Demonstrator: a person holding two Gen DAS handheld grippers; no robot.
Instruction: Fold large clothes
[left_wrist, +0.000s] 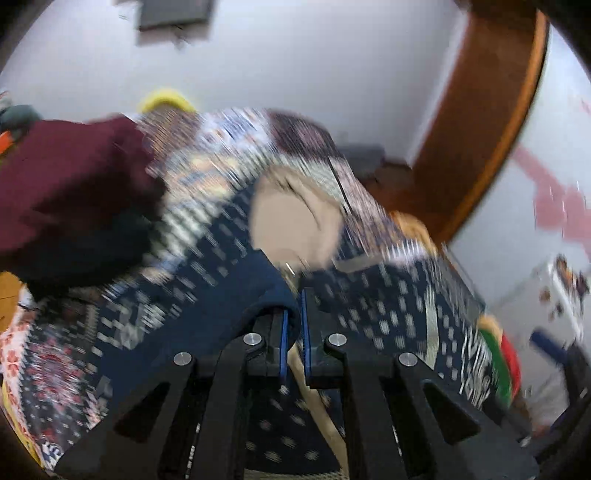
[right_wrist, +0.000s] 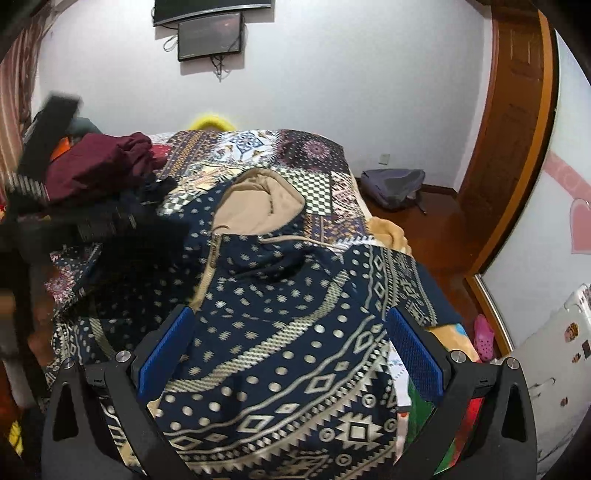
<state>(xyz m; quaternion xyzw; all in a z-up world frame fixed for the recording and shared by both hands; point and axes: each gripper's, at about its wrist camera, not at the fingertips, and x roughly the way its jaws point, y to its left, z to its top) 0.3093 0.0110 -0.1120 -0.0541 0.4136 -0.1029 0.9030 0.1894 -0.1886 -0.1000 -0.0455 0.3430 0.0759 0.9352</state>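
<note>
A navy hooded jacket with a beige pattern and beige hood lining lies spread on a bed. My right gripper is open and empty just above its lower part. My left gripper is shut on a navy fold of the jacket; that view is motion-blurred, and the hood shows ahead of it. The left gripper also appears as a dark blurred shape at the left of the right wrist view.
A patchwork bedspread covers the bed. A maroon garment is piled at the far left. A grey backpack lies on the wooden floor by a brown door. Pink slippers lie at the right.
</note>
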